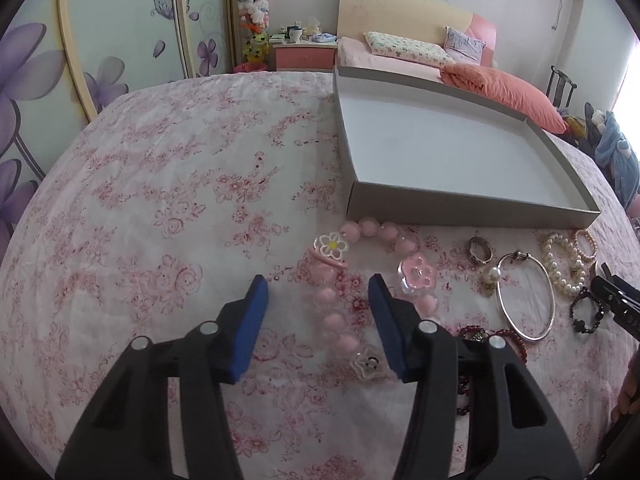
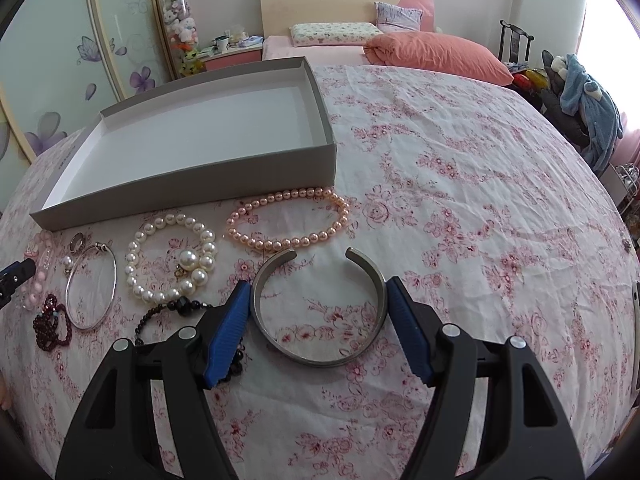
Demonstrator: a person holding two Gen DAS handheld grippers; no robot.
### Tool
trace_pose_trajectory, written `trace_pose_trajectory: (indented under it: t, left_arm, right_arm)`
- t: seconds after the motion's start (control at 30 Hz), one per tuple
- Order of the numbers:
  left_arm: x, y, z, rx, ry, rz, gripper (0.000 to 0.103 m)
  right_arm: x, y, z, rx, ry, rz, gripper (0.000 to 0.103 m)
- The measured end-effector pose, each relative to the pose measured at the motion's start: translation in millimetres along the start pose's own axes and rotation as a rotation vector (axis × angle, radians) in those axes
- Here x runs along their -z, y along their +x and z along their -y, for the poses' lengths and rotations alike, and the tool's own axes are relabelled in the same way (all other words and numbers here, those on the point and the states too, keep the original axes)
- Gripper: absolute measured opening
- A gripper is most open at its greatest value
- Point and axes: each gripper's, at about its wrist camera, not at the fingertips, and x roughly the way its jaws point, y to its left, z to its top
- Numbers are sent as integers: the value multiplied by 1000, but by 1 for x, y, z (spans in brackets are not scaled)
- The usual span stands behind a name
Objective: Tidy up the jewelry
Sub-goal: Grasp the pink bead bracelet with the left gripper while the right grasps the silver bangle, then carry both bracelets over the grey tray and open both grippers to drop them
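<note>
While right gripper (image 2: 318,308) straddles steel cuff (image 2: 320,344), wide bare cloth (image 2: 480,200) rightward.

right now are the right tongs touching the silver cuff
Cannot tell. In the right wrist view the open right tongs straddle the silver cuff; both blue pads sit right at its outer edges, with no plain gap or contact visible.

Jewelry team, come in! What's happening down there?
Left gripper open over pink bead bracelet. Right gripper open around silver cuff. Box empty. Nothing blocking.
</note>
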Motion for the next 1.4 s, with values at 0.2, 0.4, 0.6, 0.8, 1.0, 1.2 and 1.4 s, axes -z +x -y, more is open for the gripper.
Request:
trace_pose_trajectory:
  t: [0.2, 0.4, 0.6, 0.8, 1.0, 1.2, 1.4]
  left_arm:
    - [1, 0, 7, -8, 23, 9, 45]
    - [-1, 0, 3, 1, 22, 18, 14]
    - [-2, -7, -4, 43, -5, 31, 14]
    - [-1, -37, -2, 84, 7, 124, 14]
    - [3, -67, 9, 145, 31, 216, 14]
    - [6, -92, 22, 188, 52, 293, 14]
    - [6, -114, 31, 216, 62, 355, 14]
  right_arm:
    - [4, 0, 1, 4, -2, 5, 73]
    - [5, -1, 1, -1, -9, 25, 69]
    - [6, -4, 5, -32, 6, 32, 68]
    - [7, -19, 7, -56, 13, 83, 68]
    - [8, -37, -1, -88, -12, 146, 68]
    - [8, -52, -11, -127, -44, 208, 68]
    - [6, -67, -20, -168, -69, 279, 68]
